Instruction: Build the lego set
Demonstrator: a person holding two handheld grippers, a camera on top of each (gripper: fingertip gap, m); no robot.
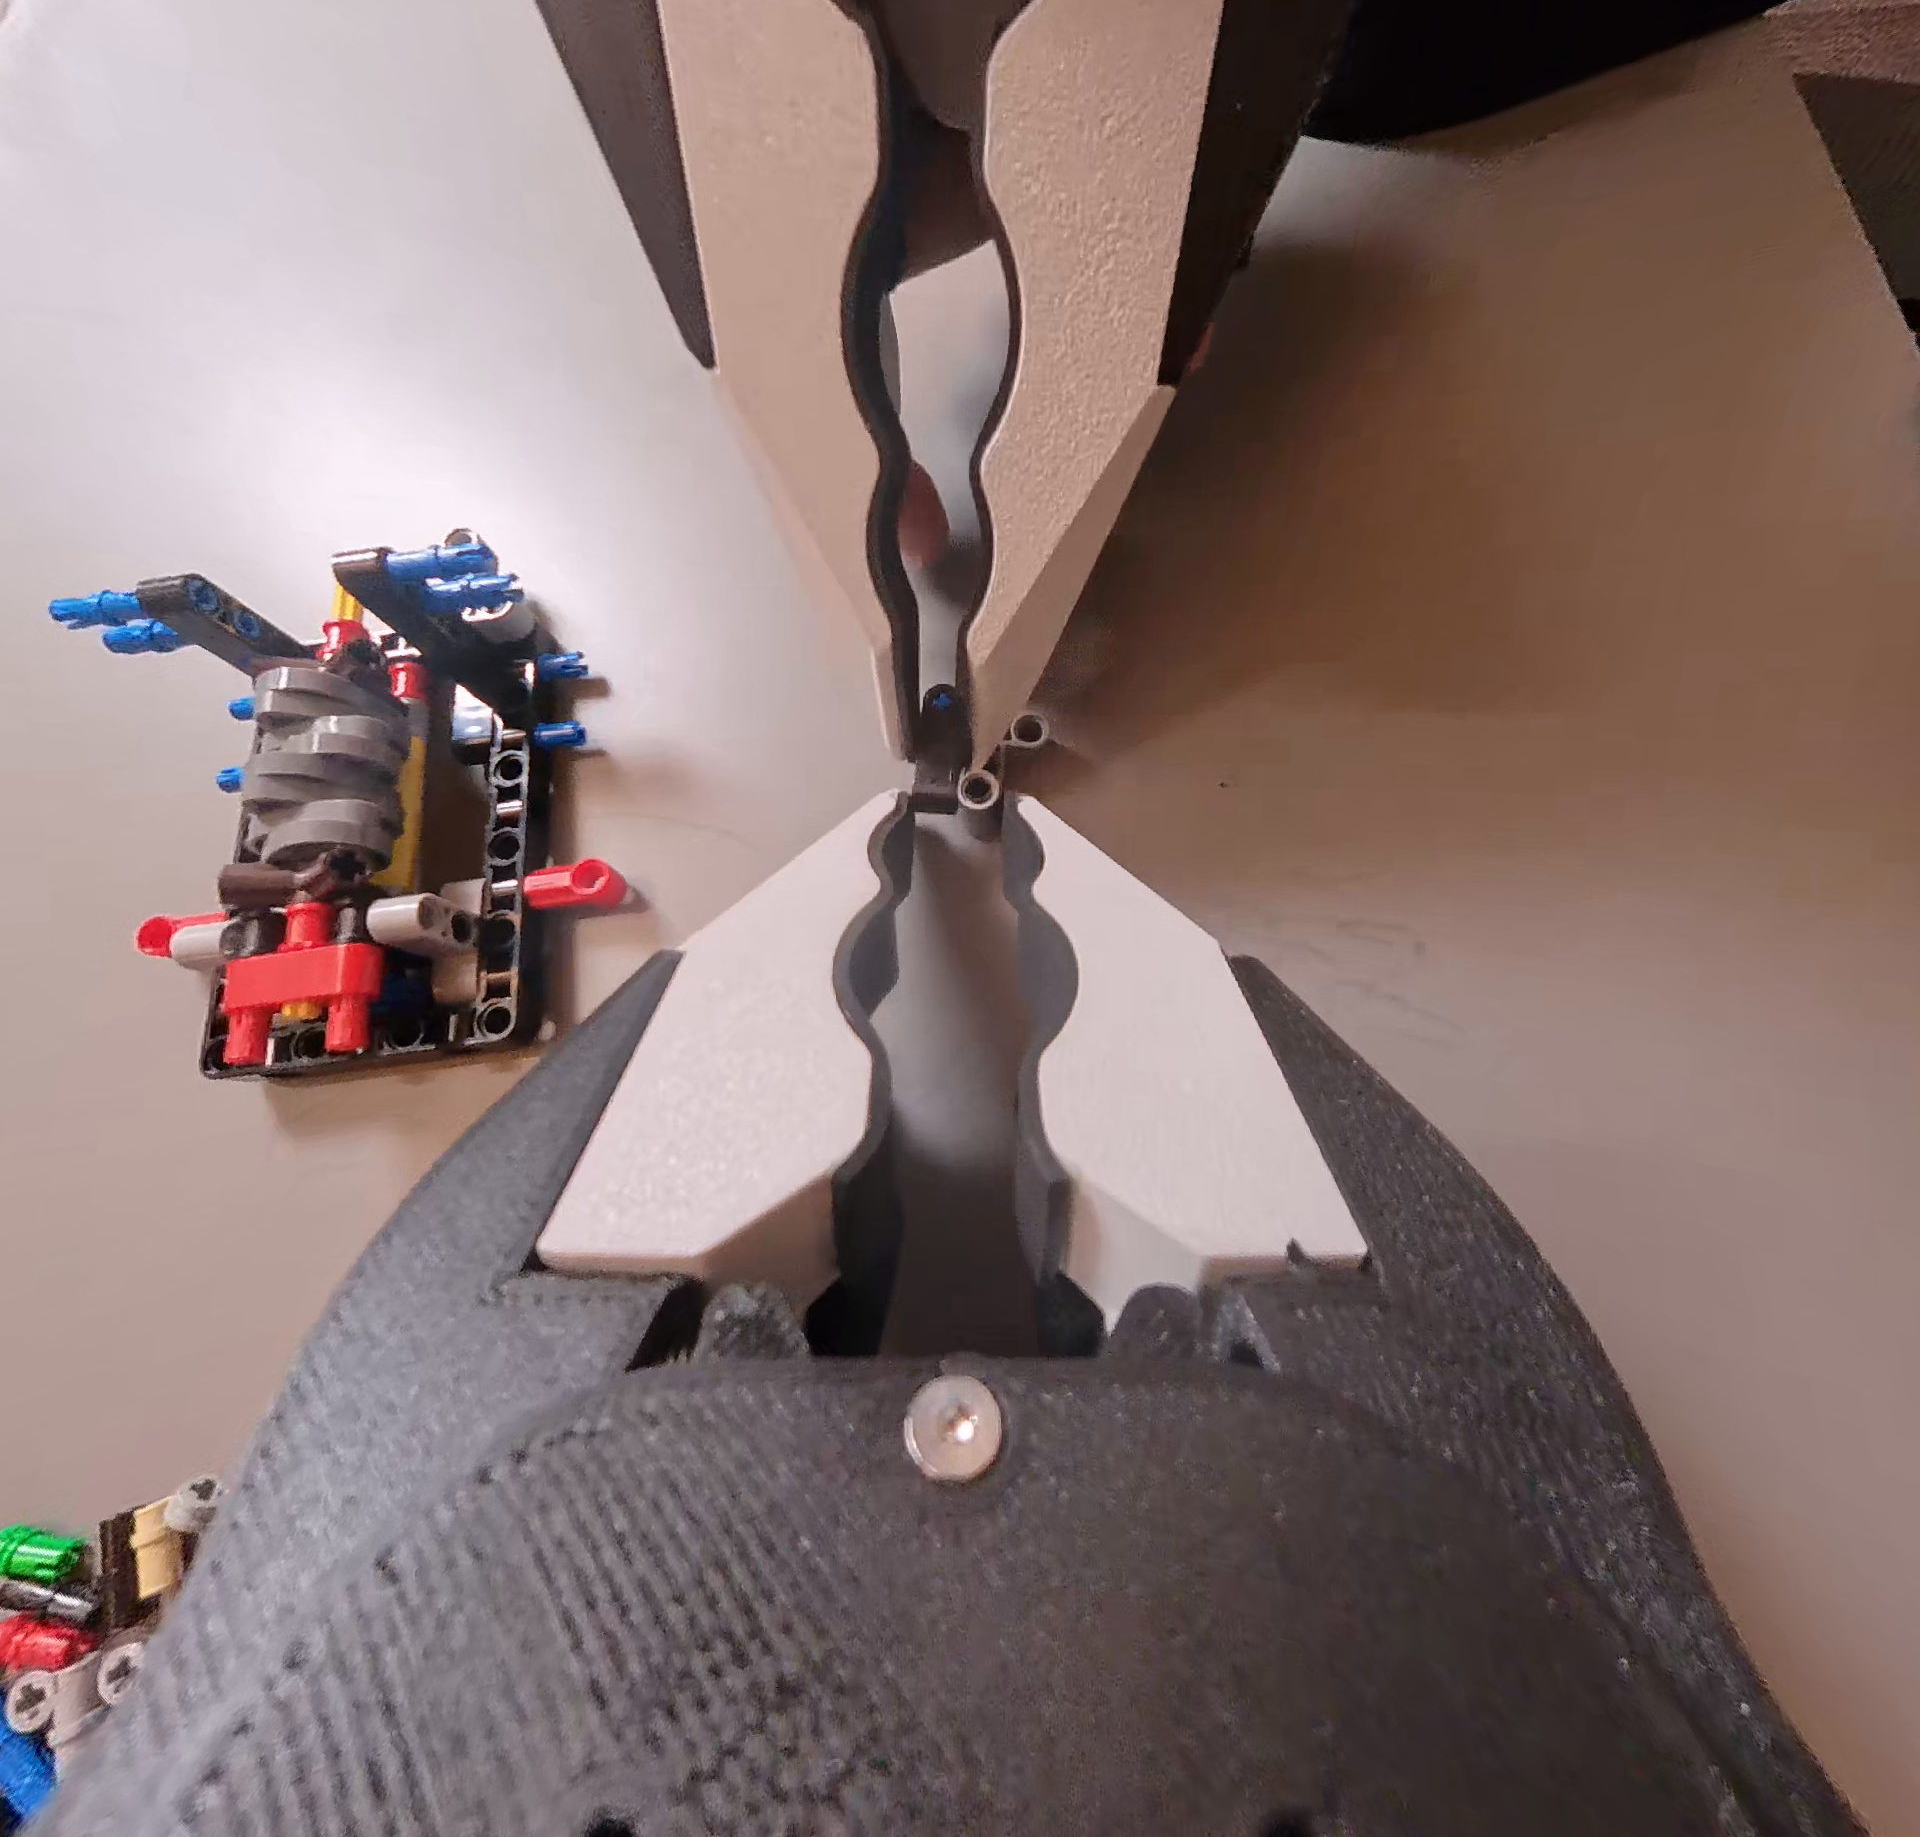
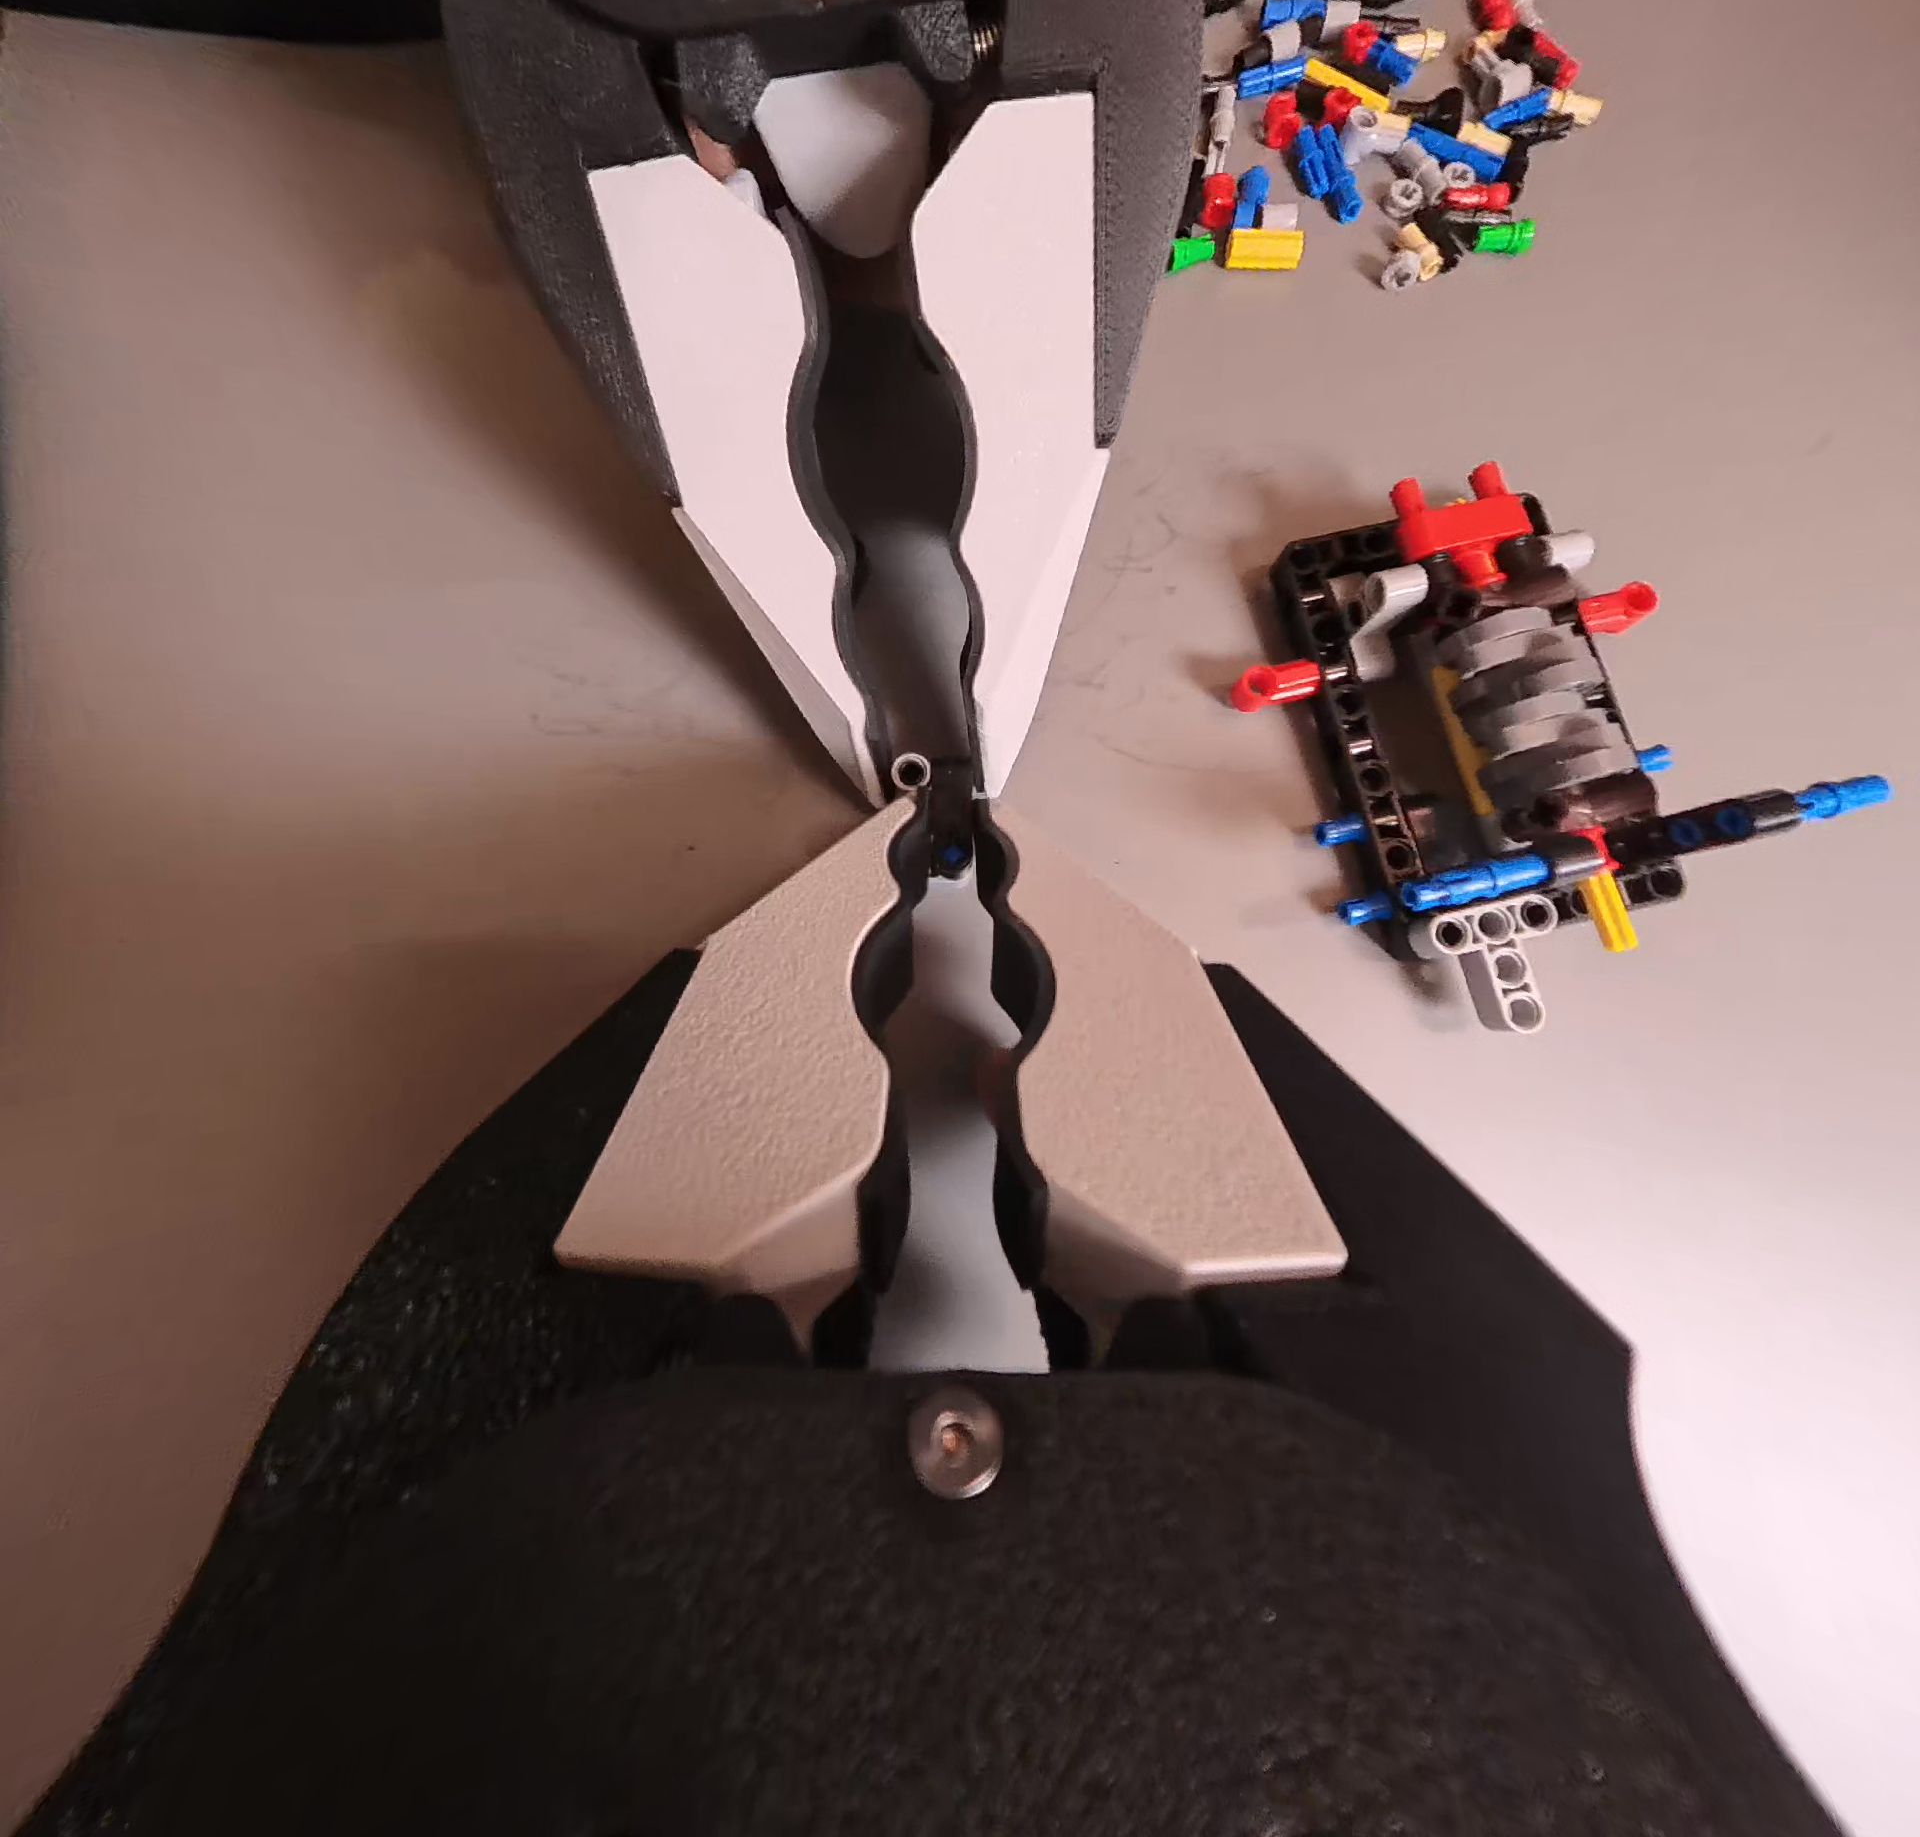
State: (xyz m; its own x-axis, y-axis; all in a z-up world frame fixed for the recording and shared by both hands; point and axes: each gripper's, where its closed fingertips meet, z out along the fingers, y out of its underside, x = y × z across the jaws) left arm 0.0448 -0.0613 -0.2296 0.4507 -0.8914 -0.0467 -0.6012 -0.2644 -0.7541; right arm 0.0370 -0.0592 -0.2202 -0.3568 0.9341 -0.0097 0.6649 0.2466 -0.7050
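Beige tabletop [image 2: 312, 437] lay bare under both tools, which met tip to tip above it. Nearest, the left gripper [image 1: 956, 813] was closed on a grey tube connector [image 1: 979, 788]. Facing it, the right gripper [image 2: 948, 842] was clamped on a small black piece with a blue pin [image 2: 950, 831]; the two parts touched, axes roughly in line along the fingers, so joining them looked like a straight push. Farther off, well apart, the partly built model [image 2: 1486, 738] lay flat, and beyond it the loose-parts pile [image 2: 1382, 104].
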